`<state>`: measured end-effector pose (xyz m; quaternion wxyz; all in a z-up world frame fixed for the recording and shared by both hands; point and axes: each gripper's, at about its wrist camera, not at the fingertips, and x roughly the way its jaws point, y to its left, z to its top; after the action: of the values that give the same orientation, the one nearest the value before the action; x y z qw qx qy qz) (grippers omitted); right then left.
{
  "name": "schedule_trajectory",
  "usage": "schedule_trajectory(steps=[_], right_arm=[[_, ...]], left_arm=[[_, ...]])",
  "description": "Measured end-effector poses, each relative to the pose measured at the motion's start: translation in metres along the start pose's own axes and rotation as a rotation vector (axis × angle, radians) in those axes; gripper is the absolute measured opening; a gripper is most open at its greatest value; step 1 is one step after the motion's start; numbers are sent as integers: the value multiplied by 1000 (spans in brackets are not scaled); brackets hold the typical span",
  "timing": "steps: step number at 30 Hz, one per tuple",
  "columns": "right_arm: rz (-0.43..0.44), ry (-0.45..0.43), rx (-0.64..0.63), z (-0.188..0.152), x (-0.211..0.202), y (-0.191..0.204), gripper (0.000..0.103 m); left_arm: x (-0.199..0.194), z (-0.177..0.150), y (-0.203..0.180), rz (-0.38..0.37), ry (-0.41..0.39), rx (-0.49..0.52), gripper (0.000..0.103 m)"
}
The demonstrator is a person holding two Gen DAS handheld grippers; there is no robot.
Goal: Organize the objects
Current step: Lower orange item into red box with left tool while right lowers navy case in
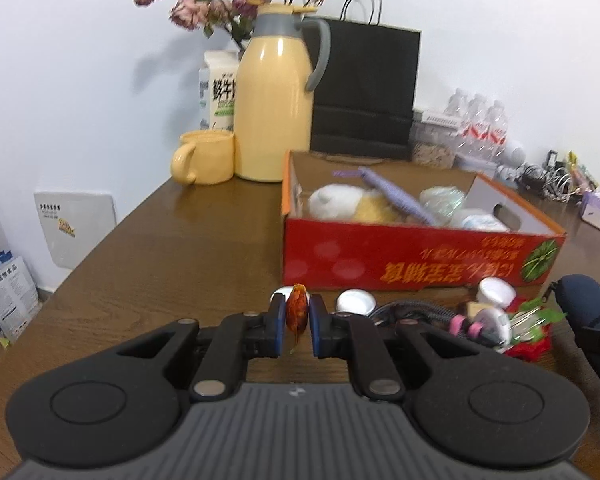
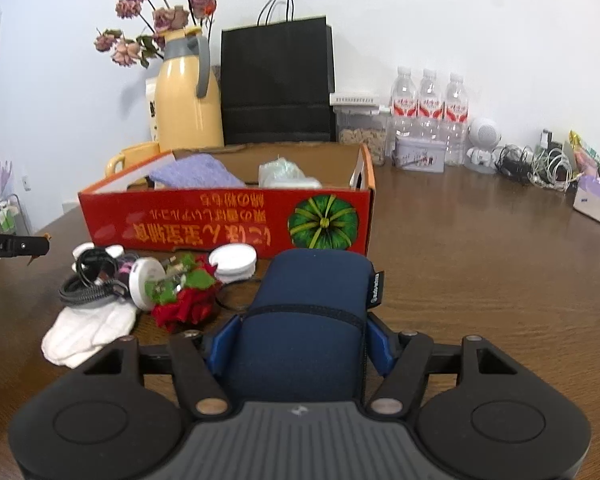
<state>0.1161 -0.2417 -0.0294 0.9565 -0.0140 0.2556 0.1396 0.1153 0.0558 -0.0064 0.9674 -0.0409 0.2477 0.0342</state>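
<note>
My left gripper (image 1: 297, 314) is shut on a small orange-red object (image 1: 297, 312), held just above the wooden table in front of the red cardboard box (image 1: 380, 260). The box (image 2: 220, 224) holds a white plush (image 1: 332, 200), a purple item (image 1: 396, 196) and plastic bags. My right gripper (image 2: 302, 340) is shut on a navy zip case (image 2: 308, 304), with its blue pads (image 2: 224, 344) pressing on both sides. That case (image 1: 588, 304) shows at the right edge of the left wrist view. Between the grippers lie a red fabric rose (image 2: 188, 304), white lids (image 2: 236, 260), a coiled black cable (image 2: 84, 292) and a white cloth (image 2: 88, 328).
Behind the box stand a yellow thermos jug (image 1: 276, 108), a yellow mug (image 1: 204, 156), a milk carton (image 1: 218, 88) and a black paper bag (image 2: 278, 80). Water bottles (image 2: 430, 108), a food jar (image 2: 362, 128), tangled cables (image 2: 540, 164) and a tissue box (image 2: 596, 200) line the back right.
</note>
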Motion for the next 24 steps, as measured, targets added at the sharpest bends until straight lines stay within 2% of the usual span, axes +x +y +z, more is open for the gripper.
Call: schedule_trajectory(steps=[11,20,24], right_arm=[[36,-129,-34,53,-2,10,64],[110,-149,-23,93,41,34,64],[114,-153,-20,111,69,43,64]], left_arm=[[-3,44,-39,-72,-100,36,13],[23,78,-58,-92,-139,13,13],[44,91,-61,-82,-138,-7,13]])
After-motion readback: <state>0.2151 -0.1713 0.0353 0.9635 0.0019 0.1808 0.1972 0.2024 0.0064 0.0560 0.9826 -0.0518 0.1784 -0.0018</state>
